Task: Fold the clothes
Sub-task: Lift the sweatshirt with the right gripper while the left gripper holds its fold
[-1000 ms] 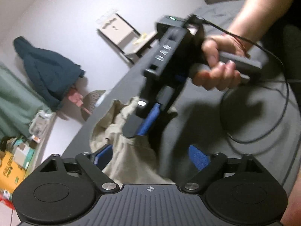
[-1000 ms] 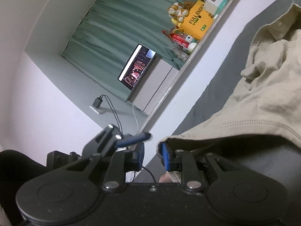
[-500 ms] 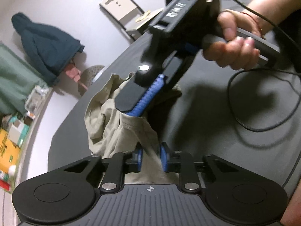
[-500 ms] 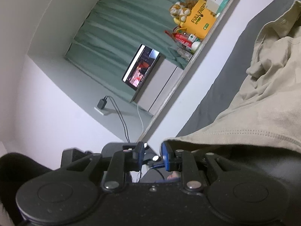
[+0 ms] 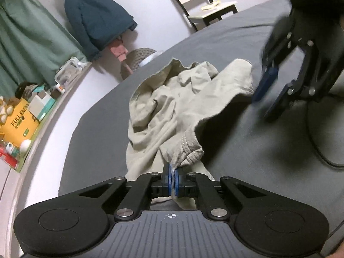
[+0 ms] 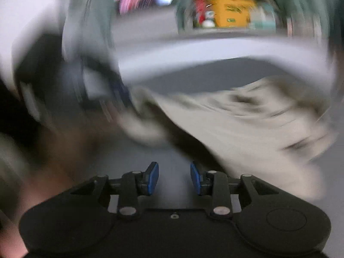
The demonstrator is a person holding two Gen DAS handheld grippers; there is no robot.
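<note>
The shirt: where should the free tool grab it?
Probably the far hem corner of the shirt, coming from the right tool's side. That edge lies flat and free on the bed, while the left tool pinches the collar.

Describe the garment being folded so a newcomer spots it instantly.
Start at the grey bed cover filling most of the left wrist view. Crumpled on it lies the beige shirt, its ribbed edge pinched in the left gripper. It is the only pale cloth on the bed; the dark teal jacket hangs on the wall.

Dim indoor light, fisheye bending at edges, left view sharp, right view heavily motion-blurred, soft shadows
</note>
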